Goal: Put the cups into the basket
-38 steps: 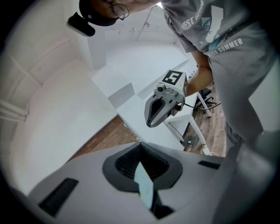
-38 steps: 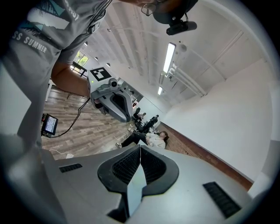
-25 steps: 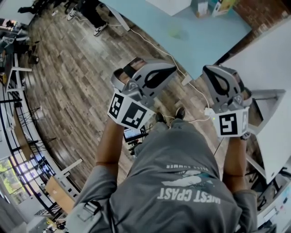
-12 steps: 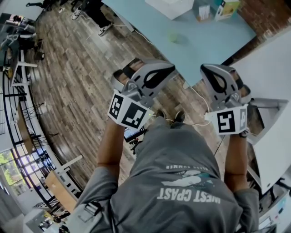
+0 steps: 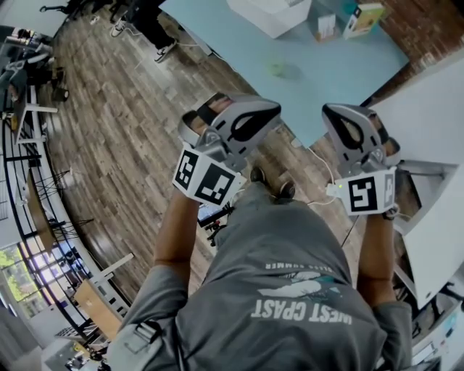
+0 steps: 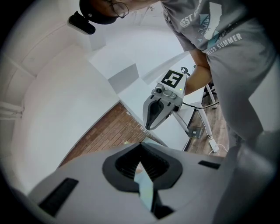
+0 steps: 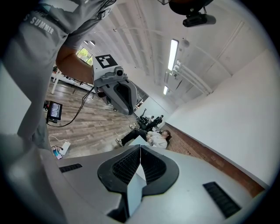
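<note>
Left tool [image 6: 141,148] and right tool [image 7: 140,151] are both clenched on nothing, held over the floor [image 5: 130,130]. No basket shows; a pale green blob [image 5: 280,69] on the blue tabletop [image 5: 341,65] may be a cup, likely light and thin. I'd pinch its rim gently.

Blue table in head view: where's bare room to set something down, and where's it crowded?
Bare: the blue table at its near corner, between the small green item and the edge toward the brick wall. Its left strip along the wood floor is also bare. Crowded: the far end, where the white box and small cartons stand.
</note>
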